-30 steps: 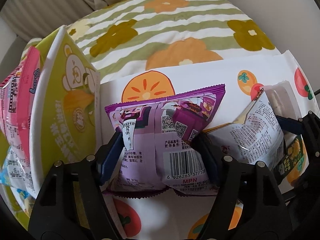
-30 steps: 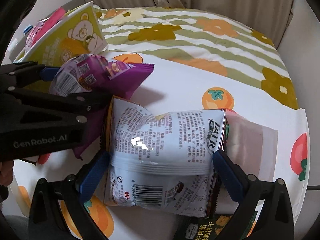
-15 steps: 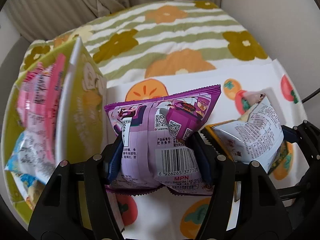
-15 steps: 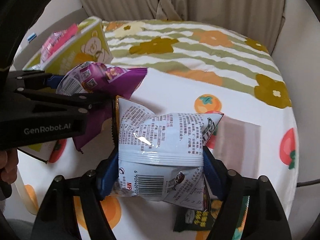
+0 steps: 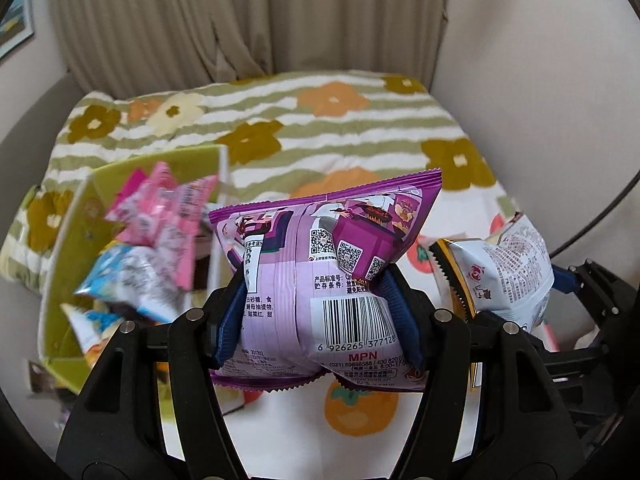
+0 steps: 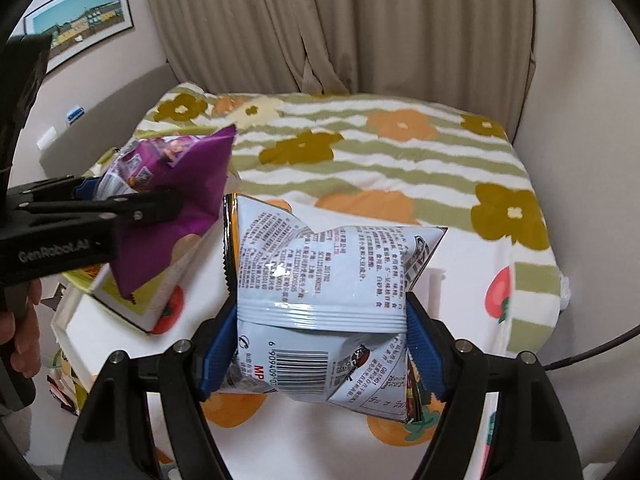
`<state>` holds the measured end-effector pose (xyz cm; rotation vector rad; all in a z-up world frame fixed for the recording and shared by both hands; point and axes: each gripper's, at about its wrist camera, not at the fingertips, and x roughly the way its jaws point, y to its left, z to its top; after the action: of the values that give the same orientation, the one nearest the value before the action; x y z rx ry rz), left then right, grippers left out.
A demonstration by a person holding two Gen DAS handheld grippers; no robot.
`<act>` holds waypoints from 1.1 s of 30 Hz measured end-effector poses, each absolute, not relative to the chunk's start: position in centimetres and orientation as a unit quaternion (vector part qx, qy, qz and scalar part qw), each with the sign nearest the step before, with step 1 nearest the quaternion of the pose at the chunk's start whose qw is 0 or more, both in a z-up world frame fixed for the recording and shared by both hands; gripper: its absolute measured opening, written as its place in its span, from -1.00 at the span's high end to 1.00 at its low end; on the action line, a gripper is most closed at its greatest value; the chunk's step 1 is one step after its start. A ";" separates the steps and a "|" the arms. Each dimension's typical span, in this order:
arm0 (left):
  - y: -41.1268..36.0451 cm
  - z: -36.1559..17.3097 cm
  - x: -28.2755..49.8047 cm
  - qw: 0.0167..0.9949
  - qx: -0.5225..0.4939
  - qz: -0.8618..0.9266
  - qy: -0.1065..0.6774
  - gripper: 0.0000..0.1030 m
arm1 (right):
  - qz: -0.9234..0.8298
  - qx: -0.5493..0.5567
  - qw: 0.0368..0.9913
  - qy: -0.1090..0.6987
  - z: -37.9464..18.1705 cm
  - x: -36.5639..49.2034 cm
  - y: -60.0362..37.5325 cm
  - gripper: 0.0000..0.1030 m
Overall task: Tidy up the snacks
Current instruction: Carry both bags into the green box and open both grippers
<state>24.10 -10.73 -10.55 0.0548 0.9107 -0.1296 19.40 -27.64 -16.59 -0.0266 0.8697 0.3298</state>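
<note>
My left gripper [image 5: 316, 316] is shut on a purple snack bag [image 5: 332, 272] and holds it in the air, just right of a green box [image 5: 64, 240] that holds pink and blue snack packets [image 5: 160, 216]. My right gripper [image 6: 320, 344] is shut on a silver-white snack bag [image 6: 320, 272], held above the white fruit-print cloth [image 6: 460, 248]. The purple bag also shows in the right wrist view [image 6: 176, 184], at the left, over the green box [image 6: 140, 304]. The silver bag also shows in the left wrist view [image 5: 504, 272], at the right.
A green-striped flowered blanket [image 6: 360, 148] covers the surface behind the cloth. Beige curtains [image 5: 240, 20] and walls close in the back and right. A cable [image 6: 600, 348] runs at the right. Small wrappers [image 6: 60, 380] lie at the left edge.
Both grippers have risen with their bags and tilted up, so the curtains and wall now show. The green box's open top with its packets has come into the left wrist view.
</note>
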 end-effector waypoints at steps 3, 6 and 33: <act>-8.6 -8.7 23.0 0.902 0.013 -0.050 0.429 -0.18 | 0.171 -0.013 0.897 0.406 -14.6 18.7 -27.0 -0.40; -5.5 -7.0 22.3 0.910 0.010 -0.025 0.415 -0.18 | 0.188 -0.010 0.900 0.393 -12.9 18.3 -25.7 -0.40; 16.3 -9.5 33.8 0.892 0.013 -0.044 0.450 -0.99 | 0.191 0.006 0.894 0.405 -11.5 23.6 -3.8 -0.40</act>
<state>33.82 16.32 -9.48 0.0267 0.9344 -0.0908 23.63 -3.84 -11.49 0.0122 0.8391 0.3951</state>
